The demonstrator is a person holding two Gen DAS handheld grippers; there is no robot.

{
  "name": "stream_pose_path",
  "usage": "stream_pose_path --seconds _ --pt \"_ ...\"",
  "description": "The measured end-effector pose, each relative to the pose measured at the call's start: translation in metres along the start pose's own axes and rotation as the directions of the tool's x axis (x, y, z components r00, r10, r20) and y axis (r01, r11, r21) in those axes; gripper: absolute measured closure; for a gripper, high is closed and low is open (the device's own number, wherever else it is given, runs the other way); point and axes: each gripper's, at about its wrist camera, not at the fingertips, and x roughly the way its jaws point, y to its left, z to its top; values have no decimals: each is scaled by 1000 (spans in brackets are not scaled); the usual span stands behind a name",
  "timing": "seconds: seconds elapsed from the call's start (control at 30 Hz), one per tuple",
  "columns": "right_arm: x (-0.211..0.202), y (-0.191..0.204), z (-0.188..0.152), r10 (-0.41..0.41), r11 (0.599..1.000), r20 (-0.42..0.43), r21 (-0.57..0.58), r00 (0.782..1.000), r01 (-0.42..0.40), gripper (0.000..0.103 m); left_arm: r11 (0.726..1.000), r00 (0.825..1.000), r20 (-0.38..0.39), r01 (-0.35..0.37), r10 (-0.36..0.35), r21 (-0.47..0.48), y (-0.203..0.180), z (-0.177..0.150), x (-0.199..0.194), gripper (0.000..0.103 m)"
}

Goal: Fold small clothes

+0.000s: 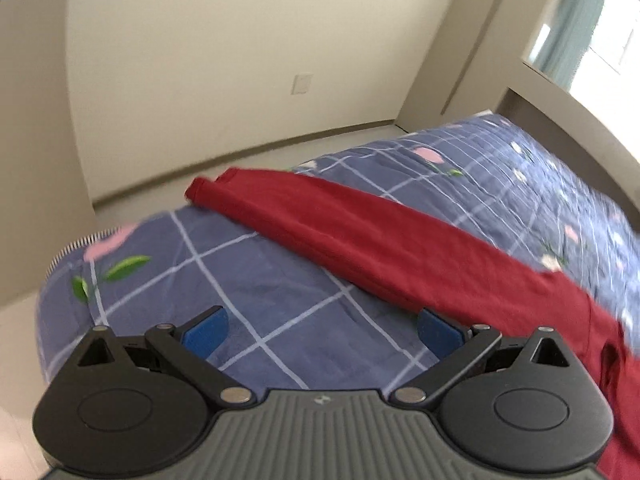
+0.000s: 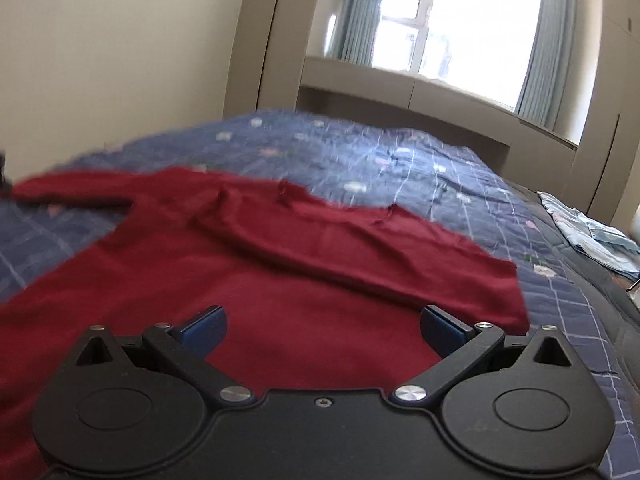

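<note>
Your left gripper (image 1: pixel 323 330) has its jaws spread wide, with nothing between them. Its blue pads (image 1: pixel 206 334) hang over the quilt (image 1: pixel 256 276), and you cannot tell from this view whether they touch it. The right-hand pad sits just beside the near edge of the red garment (image 1: pixel 360 240).

Your right gripper (image 2: pixel 323 330) also has its jaws spread wide and grips nothing. Both of its pads (image 2: pixel 204 330) hover over the body of the garment (image 2: pixel 248 272); contact cannot be confirmed.

The garment lies spread on the bed, on top of the quilt (image 2: pixel 400 160). In the left wrist view, one long sleeve (image 1: pixel 256 196) runs away from the gripper toward the far corner of the bed, where its cuff end is bunched at the quilt's edge. In the right wrist view, a second sleeve (image 2: pixel 360 252) lies folded across the chest of the garment, slanting down to the right. The cloth shows several wrinkles near the collar area.

The quilt is blue with a white grid and a flower print. A pale blue cloth (image 2: pixel 592 236) lies at the right side of the bed, well apart from the garment. Behind the bed, a window (image 2: pixel 452 20) with curtains is visible. Both views are somewhat blurred.
</note>
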Motion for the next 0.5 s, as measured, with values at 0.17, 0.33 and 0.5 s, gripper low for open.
stream_pose_path --seconds 0.17,0.33,0.5 --pt "8 8 -8 -19 1000 -21 15 1000 20 1 993 998 57 -19 25 -113 19 13 16 0" --pt "16 9 -16 -73 997 -47 4 996 73 1 983 991 100 -74 92 -169 29 30 32 1" --pt "18 12 -20 -86 996 -49 -14 995 85 1 967 986 97 -112 137 -228 37 41 45 6"
